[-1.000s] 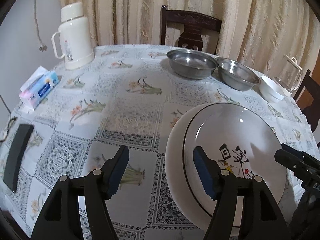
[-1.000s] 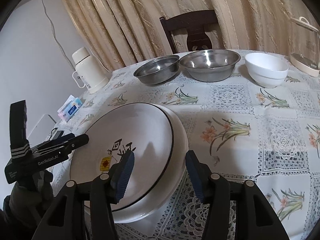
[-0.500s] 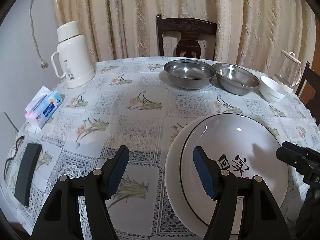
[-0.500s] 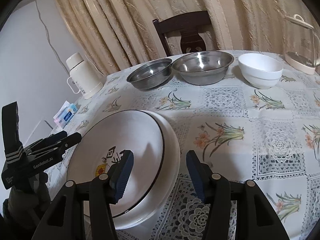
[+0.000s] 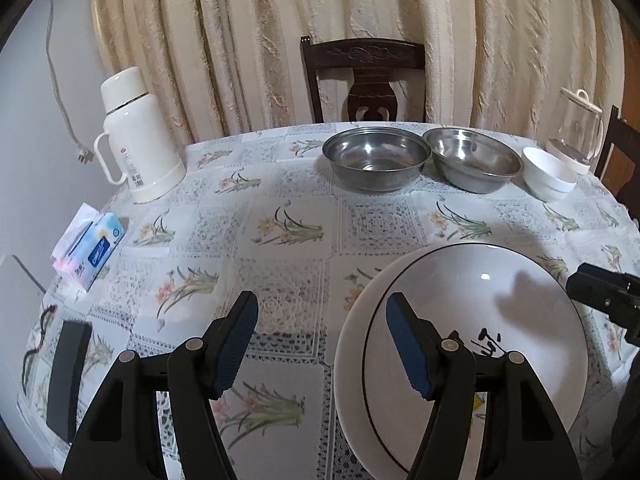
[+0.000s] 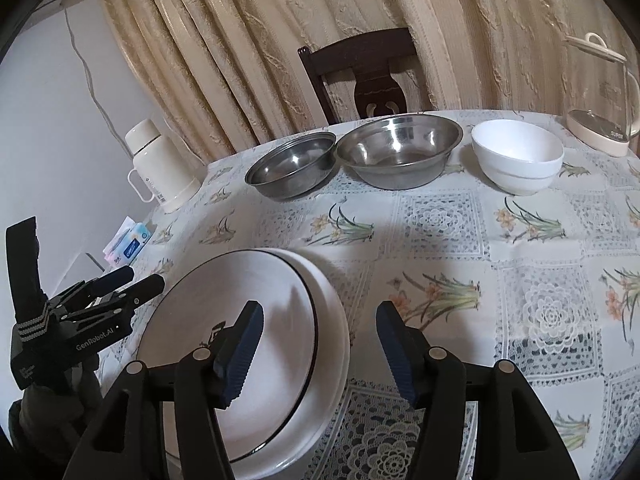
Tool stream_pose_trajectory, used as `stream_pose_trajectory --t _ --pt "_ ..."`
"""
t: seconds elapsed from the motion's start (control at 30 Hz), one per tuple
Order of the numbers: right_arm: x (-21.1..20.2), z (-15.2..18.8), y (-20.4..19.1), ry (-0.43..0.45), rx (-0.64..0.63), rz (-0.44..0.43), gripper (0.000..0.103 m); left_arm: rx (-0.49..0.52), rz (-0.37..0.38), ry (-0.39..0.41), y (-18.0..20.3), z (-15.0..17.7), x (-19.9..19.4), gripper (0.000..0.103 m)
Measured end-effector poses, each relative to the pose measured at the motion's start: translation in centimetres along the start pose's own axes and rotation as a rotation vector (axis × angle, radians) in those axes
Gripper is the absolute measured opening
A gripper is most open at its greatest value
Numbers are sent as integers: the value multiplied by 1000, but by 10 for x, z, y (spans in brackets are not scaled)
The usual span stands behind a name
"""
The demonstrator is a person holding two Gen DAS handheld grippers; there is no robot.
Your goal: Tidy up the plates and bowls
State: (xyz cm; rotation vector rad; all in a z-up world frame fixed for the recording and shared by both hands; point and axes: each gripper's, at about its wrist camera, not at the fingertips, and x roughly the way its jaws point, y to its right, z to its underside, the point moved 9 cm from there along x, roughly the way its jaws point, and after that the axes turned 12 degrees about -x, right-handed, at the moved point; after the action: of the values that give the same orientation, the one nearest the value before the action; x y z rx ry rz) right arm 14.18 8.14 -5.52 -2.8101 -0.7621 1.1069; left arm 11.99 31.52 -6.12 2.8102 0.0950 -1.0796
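Observation:
Two stacked white plates (image 5: 472, 312) (image 6: 256, 312) lie at the table's near edge; the top one has a black rim line and black characters. Along the far side stand two steel bowls (image 5: 376, 162) (image 5: 474, 164) (image 6: 292, 166) (image 6: 400, 154) and a white bowl (image 5: 548, 174) (image 6: 518, 160). My left gripper (image 5: 322, 344) is open above the cloth, its right finger over the plates' left rim. My right gripper (image 6: 318, 354) is open above the plates' right rim. Each gripper shows at the edge of the other's view (image 5: 604, 300) (image 6: 104, 300).
A white thermos (image 5: 138, 136) (image 6: 160, 166), a tissue pack (image 5: 90, 246) (image 6: 130, 242) and a black phone (image 5: 68, 376) sit on the left. A glass kettle (image 5: 576, 132) (image 6: 604, 96) stands far right. A dark wooden chair (image 5: 366, 80) (image 6: 364, 76) backs the curtain.
Both grippers have risen and pulled back from the stacked plates, so more of the table shows. Both stayed open; plates and bowls have not moved.

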Motion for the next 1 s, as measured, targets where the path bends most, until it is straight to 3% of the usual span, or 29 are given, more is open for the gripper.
stream_pose_trajectory --t 0.33,0.57,1.0 --pt "7 -14 4 -11 16 -22 62 36 3 -11 2 -14 15 68" --pt "17 -37 5 -25 21 -52 62 -59 112 -115 -3 -34 42 68" --pt "75 -83 -2 -152 47 -186 67 -80 163 -207 -3 -88 116 68"
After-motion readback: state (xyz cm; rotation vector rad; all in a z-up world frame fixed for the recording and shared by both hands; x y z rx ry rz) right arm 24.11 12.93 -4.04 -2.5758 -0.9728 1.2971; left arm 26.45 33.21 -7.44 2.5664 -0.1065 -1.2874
